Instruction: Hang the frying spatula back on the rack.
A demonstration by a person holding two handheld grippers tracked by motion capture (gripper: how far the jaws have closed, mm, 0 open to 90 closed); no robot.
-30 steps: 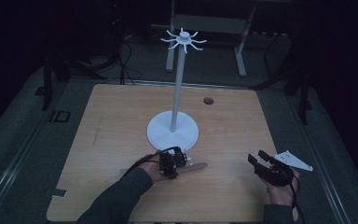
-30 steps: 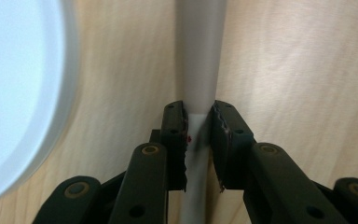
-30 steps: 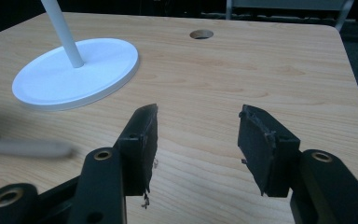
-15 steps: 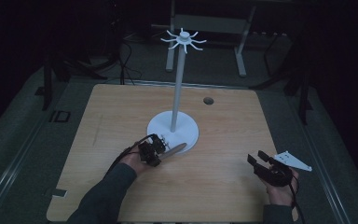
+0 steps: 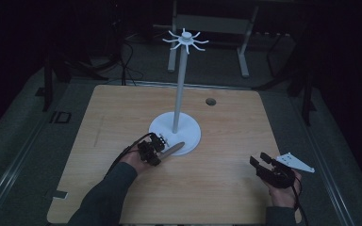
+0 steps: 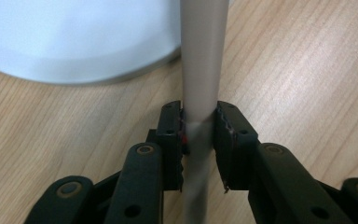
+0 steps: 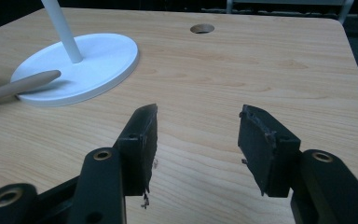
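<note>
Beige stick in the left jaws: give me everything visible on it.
The stick is a smooth, rounded beige rod, plastic or wood by its look, with a blunt rounded tip. It lies nearly level, just above the table, its tip over the edge of the white stand base. The left gripper holds its near part between both jaws. Its rear end is blurred.

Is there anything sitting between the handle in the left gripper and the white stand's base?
Nothing visible. The left gripper has the pale handle between its pads, jaws just eased slightly. The handle's far end already reaches over the rim of the white stand base, above bare wooden table.
</note>
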